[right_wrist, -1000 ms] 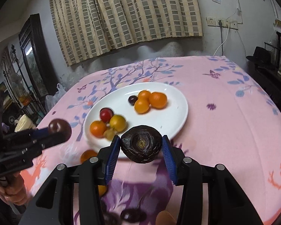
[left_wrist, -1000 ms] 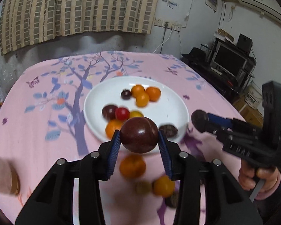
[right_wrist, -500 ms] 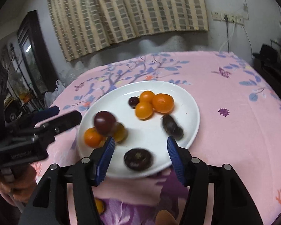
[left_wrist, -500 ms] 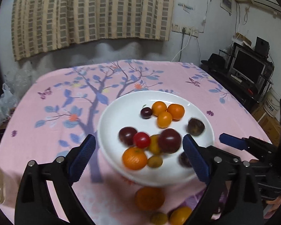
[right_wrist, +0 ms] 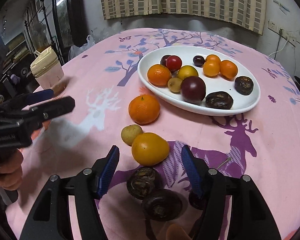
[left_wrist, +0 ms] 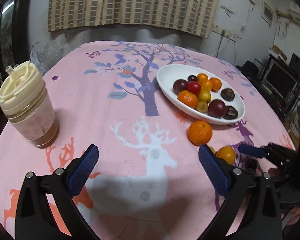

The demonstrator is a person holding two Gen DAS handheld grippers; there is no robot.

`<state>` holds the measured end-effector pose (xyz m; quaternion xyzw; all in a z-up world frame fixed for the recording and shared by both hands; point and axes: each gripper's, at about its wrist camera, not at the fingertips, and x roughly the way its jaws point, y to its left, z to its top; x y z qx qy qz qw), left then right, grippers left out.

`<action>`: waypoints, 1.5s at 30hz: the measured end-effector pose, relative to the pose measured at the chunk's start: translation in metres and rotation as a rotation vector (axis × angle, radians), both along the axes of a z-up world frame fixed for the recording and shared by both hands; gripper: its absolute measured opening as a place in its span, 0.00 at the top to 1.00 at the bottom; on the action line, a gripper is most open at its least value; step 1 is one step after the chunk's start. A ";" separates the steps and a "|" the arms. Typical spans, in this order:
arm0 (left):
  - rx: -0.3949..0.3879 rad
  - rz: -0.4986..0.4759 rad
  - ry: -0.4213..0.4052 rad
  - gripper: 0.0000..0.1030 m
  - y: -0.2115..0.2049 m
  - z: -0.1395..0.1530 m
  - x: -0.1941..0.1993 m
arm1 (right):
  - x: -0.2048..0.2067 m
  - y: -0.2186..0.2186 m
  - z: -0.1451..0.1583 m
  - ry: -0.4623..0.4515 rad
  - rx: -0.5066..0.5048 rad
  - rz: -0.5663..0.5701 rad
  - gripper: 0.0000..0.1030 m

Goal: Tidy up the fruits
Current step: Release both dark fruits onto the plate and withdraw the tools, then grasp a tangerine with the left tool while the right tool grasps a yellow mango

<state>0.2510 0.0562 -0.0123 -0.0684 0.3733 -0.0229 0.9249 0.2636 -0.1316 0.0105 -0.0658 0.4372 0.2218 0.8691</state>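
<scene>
A white plate holds several fruits: oranges, a red tomato, a large dark plum and two wrinkled dark fruits. On the cloth lie a tangerine, a small yellow fruit, an orange-yellow fruit and two dark wrinkled fruits. My right gripper is open and empty, low over the orange-yellow fruit. My left gripper is open and empty over bare cloth, left of the loose fruit; it also shows in the right wrist view.
A lidded jar with brownish contents stands at the table's left side. The round table has a pink cloth with tree and deer prints. A wall and curtain stand behind, shelves with electronics to the right.
Both grippers let go of their fruit onto the plate: the left its dark plum, the right its wrinkled dark fruit. Both then pulled back open toward the near table edge.
</scene>
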 end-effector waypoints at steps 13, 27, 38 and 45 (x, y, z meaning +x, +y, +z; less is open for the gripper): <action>-0.018 -0.002 -0.014 0.05 0.000 0.007 -0.004 | 0.011 -0.004 -0.010 0.041 0.060 -0.032 0.49; 0.009 -0.027 0.018 0.05 -0.011 -0.008 0.005 | 0.009 -0.037 0.019 -0.018 0.186 -0.113 0.59; 0.163 -0.188 -0.003 0.21 -0.089 -0.013 0.046 | 0.005 -0.070 0.024 -0.010 0.249 -0.183 0.59; 0.198 -0.201 0.058 0.30 -0.106 -0.031 0.073 | 0.004 -0.082 0.025 -0.002 0.277 -0.210 0.59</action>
